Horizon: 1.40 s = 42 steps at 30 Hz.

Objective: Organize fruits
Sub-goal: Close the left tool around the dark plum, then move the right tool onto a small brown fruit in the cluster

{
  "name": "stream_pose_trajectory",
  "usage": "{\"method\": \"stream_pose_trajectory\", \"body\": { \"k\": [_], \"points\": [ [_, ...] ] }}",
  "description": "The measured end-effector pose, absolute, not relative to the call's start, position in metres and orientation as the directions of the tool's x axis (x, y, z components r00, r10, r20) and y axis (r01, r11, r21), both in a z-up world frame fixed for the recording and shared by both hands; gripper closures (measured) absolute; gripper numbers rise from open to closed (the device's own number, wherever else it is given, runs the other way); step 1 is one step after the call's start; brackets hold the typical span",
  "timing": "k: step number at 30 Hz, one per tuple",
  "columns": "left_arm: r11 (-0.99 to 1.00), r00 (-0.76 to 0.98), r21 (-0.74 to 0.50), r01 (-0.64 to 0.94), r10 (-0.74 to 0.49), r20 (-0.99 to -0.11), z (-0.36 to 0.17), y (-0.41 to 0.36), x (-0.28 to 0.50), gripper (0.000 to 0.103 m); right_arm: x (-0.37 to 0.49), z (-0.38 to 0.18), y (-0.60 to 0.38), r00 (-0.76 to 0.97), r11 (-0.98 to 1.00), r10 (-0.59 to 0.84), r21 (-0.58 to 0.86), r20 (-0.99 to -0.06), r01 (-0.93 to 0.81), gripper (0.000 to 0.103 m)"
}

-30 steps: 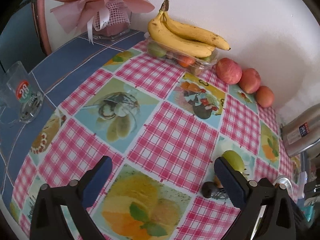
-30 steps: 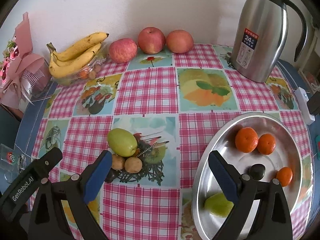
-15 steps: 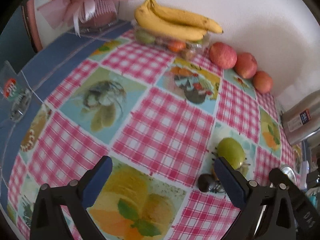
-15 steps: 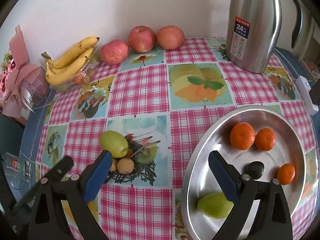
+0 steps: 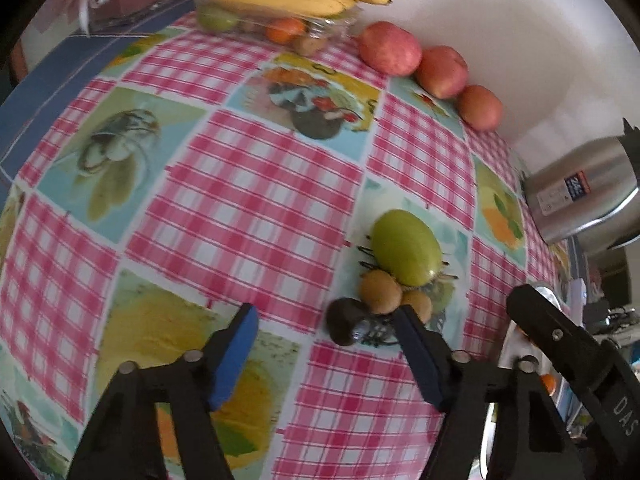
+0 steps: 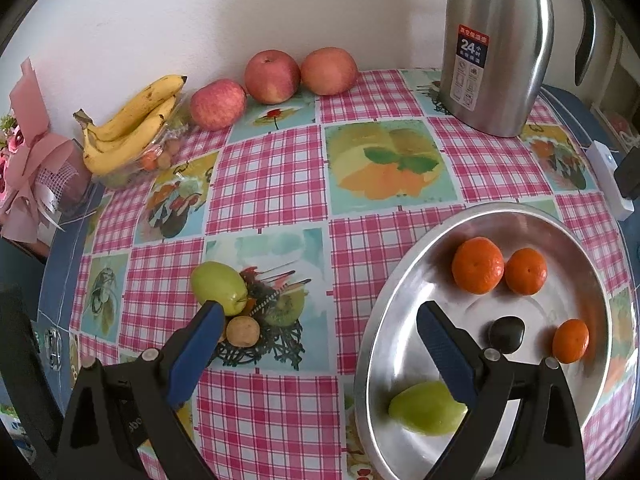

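The likeliest slip from here was a mis-grab: the left gripper had just been narrowing its jaws, yet nothing sat between the blue pads, which stood half spread over bare tablecloth. The small dark fruit lay just ahead of the gap, toward its right-hand pad, and touched a brown round fruit; a second brown fruit showed just above that pad's tip, and the green fruit sat just behind the pair. Because this cluster was packed tight, a closing pad could have nudged a neighbour instead of seating on one piece, and round fruit on a smooth printed cloth would probably have rolled away. A pinch on the dark fruit alone also looked risky, since it was small and glossy and could squirt out sideways. The right gripper hung with its jaws spread wide and empty, one pad over the cluster's edge and the other over the steel tray. That tray already held three oranges, a dark fruit and a green one, so it was judged to be the collecting place; a careless drop could have knocked those into each other. Bananas and three apples waited well apart by the wall, near the flask.
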<state>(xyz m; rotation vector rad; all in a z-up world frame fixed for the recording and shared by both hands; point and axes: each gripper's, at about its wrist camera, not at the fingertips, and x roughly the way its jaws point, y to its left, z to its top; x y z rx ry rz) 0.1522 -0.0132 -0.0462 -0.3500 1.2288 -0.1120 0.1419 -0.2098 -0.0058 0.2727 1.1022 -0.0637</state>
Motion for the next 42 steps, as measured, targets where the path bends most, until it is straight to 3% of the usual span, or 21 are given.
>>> {"method": "stream_pose_trajectory", "body": {
  "k": [5,18,42],
  "points": [
    [0.942,0.325,-0.327,-0.071,-0.288,-0.901,-0.048,-0.021,0.153,0.052,0.142,-0.009,-0.209,0.439,0.964,0.081,0.182,-0.895,0.192,0.006],
    [0.943,0.308,-0.328,-0.054,-0.296,-0.904,-0.053,-0.028,0.158,0.073,0.142,-0.011,-0.211,0.433,0.961,0.079,0.185,-0.898,0.206,0.006],
    [0.93,0.33,-0.359,-0.082,-0.315,-0.89,-0.041,-0.019,0.153,0.077,0.143,-0.006,-0.202,0.486,0.958,0.134,0.238,-0.863,0.158,0.006]
  ]
}}
